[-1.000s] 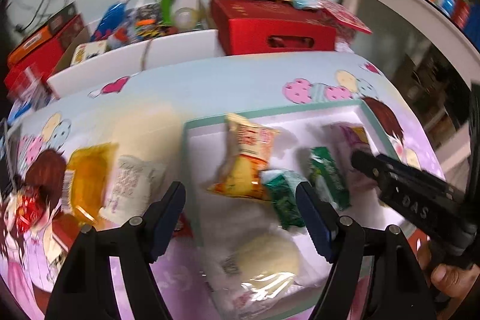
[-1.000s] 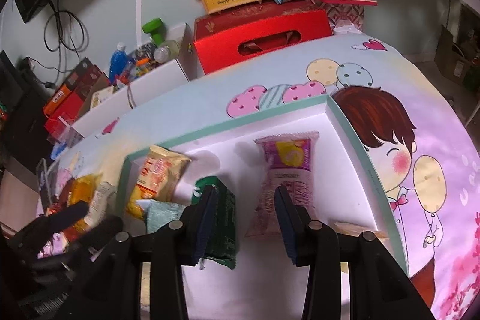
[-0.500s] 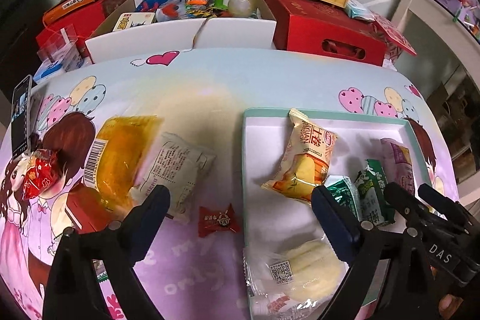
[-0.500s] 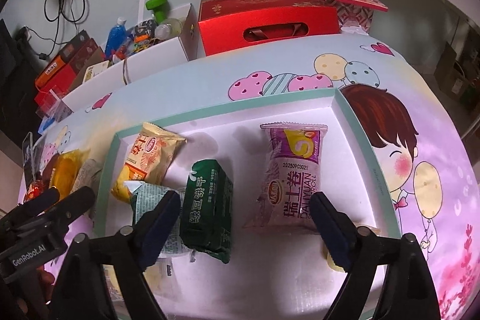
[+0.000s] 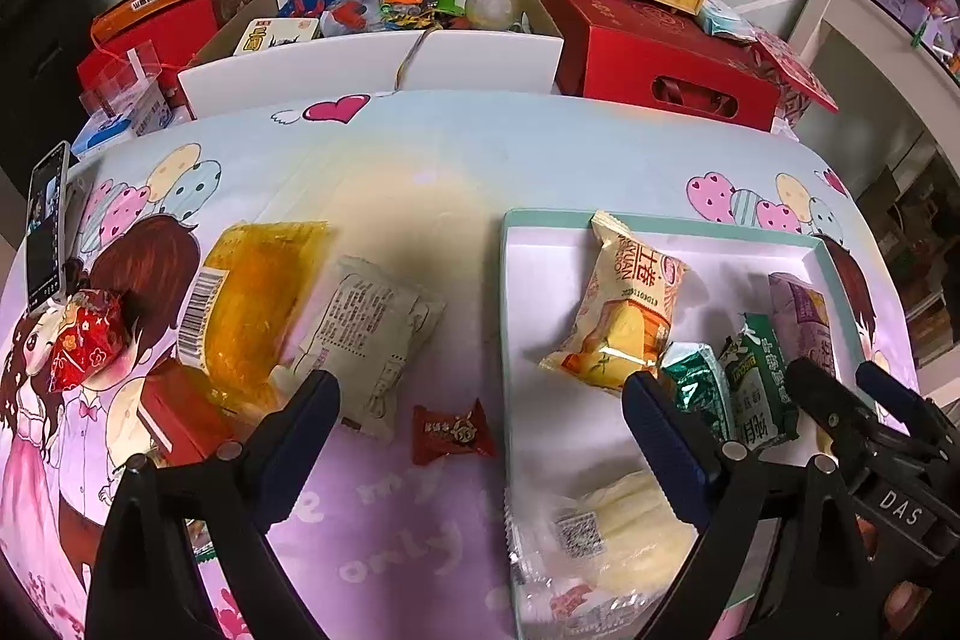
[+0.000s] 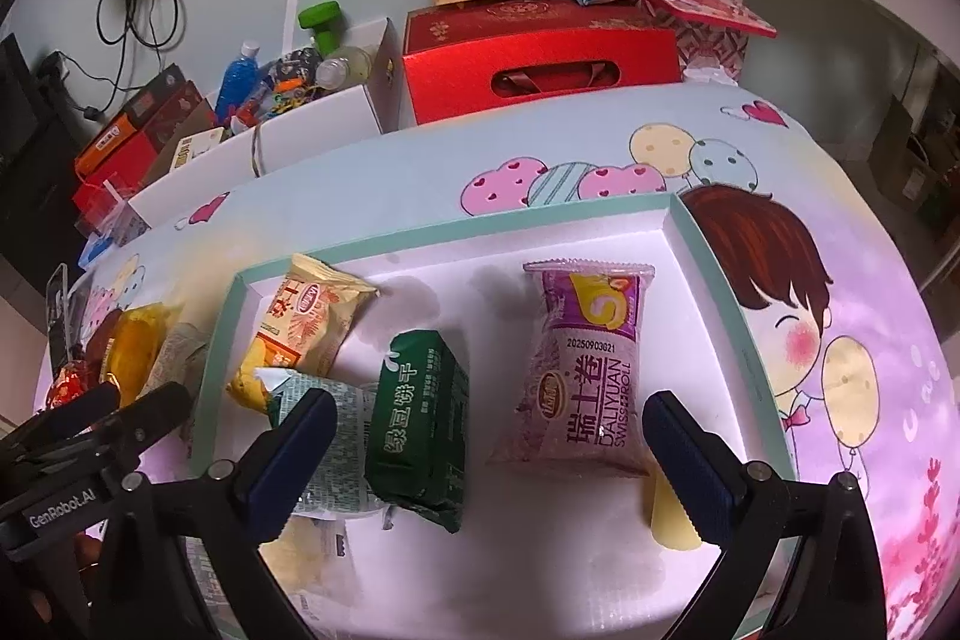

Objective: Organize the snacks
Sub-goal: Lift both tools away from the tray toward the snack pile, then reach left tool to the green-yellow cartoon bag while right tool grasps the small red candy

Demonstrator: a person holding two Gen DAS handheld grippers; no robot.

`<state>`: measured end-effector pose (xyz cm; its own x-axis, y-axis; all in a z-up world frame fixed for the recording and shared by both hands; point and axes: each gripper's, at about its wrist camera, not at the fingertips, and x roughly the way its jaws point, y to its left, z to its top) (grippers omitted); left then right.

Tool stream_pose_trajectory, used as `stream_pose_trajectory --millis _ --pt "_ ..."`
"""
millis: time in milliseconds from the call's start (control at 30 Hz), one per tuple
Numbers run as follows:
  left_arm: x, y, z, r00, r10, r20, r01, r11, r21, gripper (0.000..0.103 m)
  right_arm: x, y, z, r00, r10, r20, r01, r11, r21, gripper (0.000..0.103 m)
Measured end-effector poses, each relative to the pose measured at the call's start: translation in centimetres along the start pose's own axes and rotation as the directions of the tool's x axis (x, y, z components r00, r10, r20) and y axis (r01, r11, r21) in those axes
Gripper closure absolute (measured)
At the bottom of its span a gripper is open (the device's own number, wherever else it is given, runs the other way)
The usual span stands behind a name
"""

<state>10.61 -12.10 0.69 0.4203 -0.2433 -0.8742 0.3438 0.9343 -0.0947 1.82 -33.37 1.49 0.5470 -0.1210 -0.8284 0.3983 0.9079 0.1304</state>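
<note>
Five snacks are already being kept in the tray (image 6: 708, 244), against its edges and middle. Four are being left outside on the tablecloth (image 5: 420, 160), near its left edge. The left gripper (image 5: 480, 418) and right gripper (image 6: 489, 436), just opened, are being held apart, empty.

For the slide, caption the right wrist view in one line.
Open right tool hovers over a teal-rimmed tray holding a green biscuit pack, purple Swiss roll pack and yellow snack pack.
</note>
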Motion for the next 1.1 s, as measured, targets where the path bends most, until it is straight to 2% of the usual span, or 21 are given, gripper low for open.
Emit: stream_pose_trajectory --millis 267,400,533,700,900,1100 --pt "-1.4 3.0 -0.5 1.000 0.013 0.017 -0.012 0.999 -0.053 0.008 -1.7 1.1 0.4 0.998 0.011 0.055 -0.011 1.000 -0.005 0.000" --pt "-2.6 5.4 -0.7 0.999 0.028 0.045 -0.023 0.994 -0.104 0.008 -3.0 2.7 0.6 0.992 0.065 0.108 -0.063 0.998 -0.027 0.000" --pt "-3.7 8.4 -1.0 0.996 0.057 0.068 -0.043 0.982 -0.183 0.008 -3.4 5.0 0.5 0.987 0.094 0.127 -0.083 0.993 -0.088 0.000" --pt "-4.4 12.4 -2.2 0.993 0.096 0.061 -0.076 0.958 -0.275 0.008 -3.1 8.2 -0.1 0.979 0.180 0.100 -0.165 0.975 -0.146 0.000" --pt "-4.6 16.0 -3.7 0.992 0.126 0.028 -0.108 0.930 -0.350 0.008 -2.6 12.5 -1.3 0.957 0.286 0.056 -0.267 0.938 -0.220 0.000" --pt "-4.4 18.6 -5.6 0.992 0.129 -0.006 -0.119 0.897 -0.425 0.008 -1.9 16.4 -3.0 0.949 0.315 0.011 -0.296 0.902 -0.315 0.000"
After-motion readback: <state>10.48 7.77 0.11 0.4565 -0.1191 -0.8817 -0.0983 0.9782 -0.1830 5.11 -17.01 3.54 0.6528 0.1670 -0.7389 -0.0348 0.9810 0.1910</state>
